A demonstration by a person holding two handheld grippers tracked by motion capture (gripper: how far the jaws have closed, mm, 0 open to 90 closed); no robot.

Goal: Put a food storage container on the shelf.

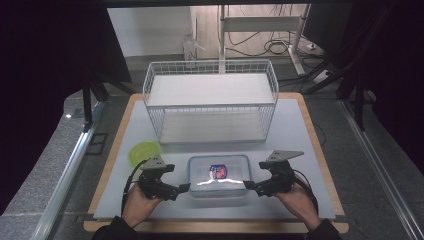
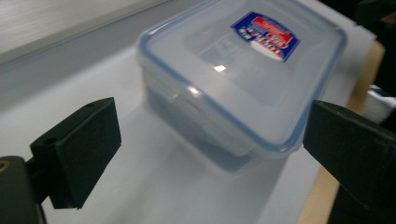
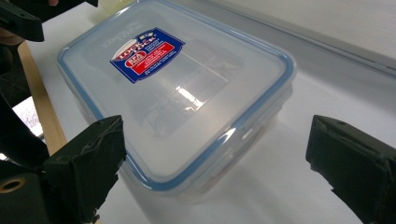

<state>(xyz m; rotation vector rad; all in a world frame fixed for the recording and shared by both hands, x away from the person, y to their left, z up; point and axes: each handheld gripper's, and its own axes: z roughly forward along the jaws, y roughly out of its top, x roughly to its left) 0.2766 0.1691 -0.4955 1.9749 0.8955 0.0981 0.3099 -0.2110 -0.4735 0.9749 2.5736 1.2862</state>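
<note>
The lidded plastic container point(image 1: 218, 175) sat on the near middle of the desk point(image 1: 300, 150), directly between the two claws, its long axis running left to right. The left claw point(image 1: 184, 188) pointed at its left short end and the right claw point(image 1: 248, 185) at its right short end, each just beside the box and about equally near. Both claws stood apart, clamped on nothing; in the right gripper view the container's point(image 3: 177, 98) near corner lay between the open jaws. Nothing blocked either approach. Farther left, a green lid point(image 1: 143, 151) lay flat, and at the far side stood a white wire basket point(image 1: 210, 100), well apart.
</note>
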